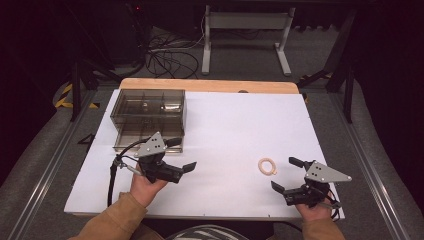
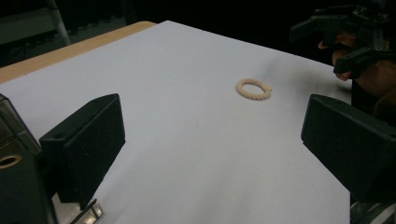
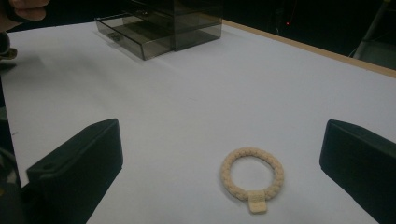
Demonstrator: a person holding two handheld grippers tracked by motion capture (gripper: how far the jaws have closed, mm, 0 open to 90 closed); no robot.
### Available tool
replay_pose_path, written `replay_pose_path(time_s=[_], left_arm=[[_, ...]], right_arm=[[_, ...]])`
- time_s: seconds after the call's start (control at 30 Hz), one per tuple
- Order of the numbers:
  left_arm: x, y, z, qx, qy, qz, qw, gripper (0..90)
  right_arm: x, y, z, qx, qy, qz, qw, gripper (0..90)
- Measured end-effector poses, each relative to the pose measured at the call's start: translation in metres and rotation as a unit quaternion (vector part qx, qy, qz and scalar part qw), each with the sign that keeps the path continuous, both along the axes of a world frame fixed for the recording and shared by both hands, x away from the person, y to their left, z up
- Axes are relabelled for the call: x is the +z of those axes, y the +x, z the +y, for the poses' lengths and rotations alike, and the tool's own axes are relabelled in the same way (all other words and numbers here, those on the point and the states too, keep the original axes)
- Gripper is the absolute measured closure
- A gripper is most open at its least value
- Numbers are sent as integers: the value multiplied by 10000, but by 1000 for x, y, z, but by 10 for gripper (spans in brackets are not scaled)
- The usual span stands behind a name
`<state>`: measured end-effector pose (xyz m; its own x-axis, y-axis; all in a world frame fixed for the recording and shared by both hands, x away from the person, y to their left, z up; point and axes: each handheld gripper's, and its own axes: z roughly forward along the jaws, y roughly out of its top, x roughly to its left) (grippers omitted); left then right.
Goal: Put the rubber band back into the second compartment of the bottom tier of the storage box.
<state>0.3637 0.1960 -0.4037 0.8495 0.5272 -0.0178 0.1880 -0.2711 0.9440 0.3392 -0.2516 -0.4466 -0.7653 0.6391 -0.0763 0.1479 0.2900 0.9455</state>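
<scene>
A cream braided ring with a small tag lies flat on the white table, right of centre. It lies just ahead of my right gripper, whose jaws stand wide apart, empty; in the right gripper view the ring sits between them. My left gripper is open and empty too, held beside the pulled-out drawer of a smoky clear drawer box. In the left gripper view the ring lies farther off, with the right gripper beyond it.
The drawer box stands at the table's back left, its lower drawer pulled out toward me. A wooden strip edges the far side. Cables and a white stand are on the floor beyond.
</scene>
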Motion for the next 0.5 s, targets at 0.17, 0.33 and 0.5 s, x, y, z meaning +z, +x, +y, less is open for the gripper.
replay_pose_path(time_s=[0.17,0.33,0.5], left_arm=[[0,4,-3,-164,-204,190,9995,71],[0,7,-7,-208,-285,236,9991,95],[0,9,-14,-273,-177,162,9993,118]], right_arm=[[0,0,0,22,6,13,10000,2],[0,0,0,38,4,13,10000,2],[0,0,1,53,-6,21,10000,2]])
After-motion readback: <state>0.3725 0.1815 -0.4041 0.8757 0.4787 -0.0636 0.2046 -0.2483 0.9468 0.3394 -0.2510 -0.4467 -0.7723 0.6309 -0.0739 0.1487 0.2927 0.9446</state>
